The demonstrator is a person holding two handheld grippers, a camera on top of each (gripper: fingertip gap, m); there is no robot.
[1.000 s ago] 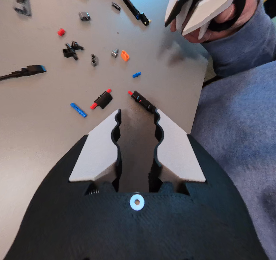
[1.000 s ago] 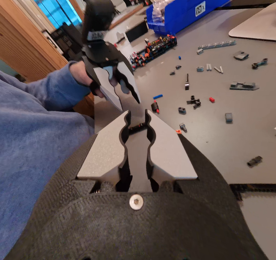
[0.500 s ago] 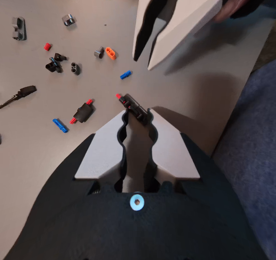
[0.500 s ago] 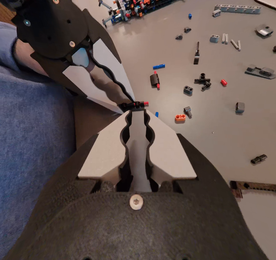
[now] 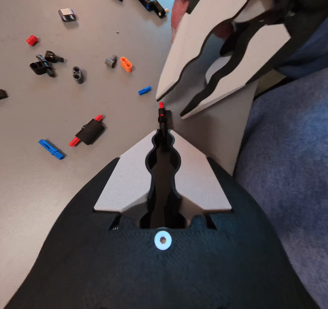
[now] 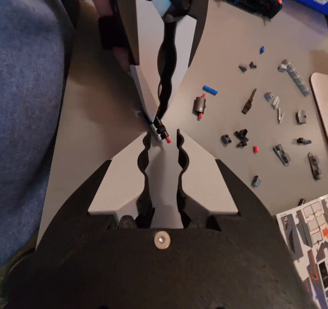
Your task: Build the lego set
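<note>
The left hand-held gripper (image 5: 163,133) is clamped on a slim black pin assembly (image 5: 162,121), its red tip (image 5: 161,104) pointing to twelve o'clock. The right hand-held gripper (image 6: 162,133) waits spread wide and empty, that red tip just inside its fingertips. To mate cleanly, I'd say: square the right fingers to the pin's axis, then close gently. Out at nine o'clock on the table (image 5: 106,105) lie a black connector with red axle (image 5: 89,131) and a blue pin (image 5: 51,149).

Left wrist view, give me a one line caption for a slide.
Left claw shut on a slim black piece with a red pin above the grey table, the open right claw facing it.
</note>
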